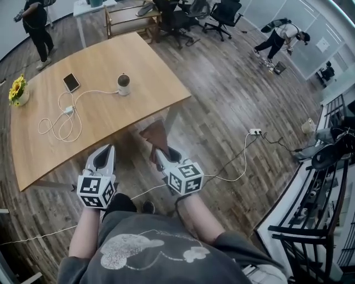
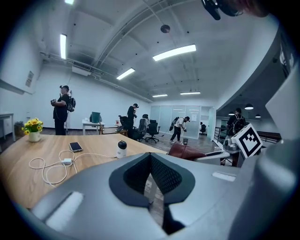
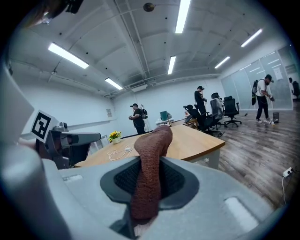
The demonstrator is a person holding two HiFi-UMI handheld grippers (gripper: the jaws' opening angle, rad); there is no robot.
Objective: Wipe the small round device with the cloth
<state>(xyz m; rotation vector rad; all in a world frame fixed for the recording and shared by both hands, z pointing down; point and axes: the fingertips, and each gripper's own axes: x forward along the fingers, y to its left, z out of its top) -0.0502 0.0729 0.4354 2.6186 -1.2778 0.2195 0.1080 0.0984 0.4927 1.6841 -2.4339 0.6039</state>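
table: big light-wood one (image 1: 145, 66), rounded corners, on a dark plank floor (image 1: 233, 94)
phone: (image 1: 71, 82) flat on the table, screen up
white cable: (image 1: 69, 110) loose loops near the phone
flowers: (image 1: 17, 89) yellow, small pot at the table's left edge
office chairs: (image 1: 224, 12) black, bunched past the table
people: one standing far left (image 1: 36, 26), one bent over far right (image 1: 279, 36)
power strip: (image 1: 255, 132) white, on the floor

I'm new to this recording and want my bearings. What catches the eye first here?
The brown cloth pinched in the right tool stands out, held in front of the wooden table's near edge. On the table stands the small round device, with a white cable looped to its left. The left tool is empty.
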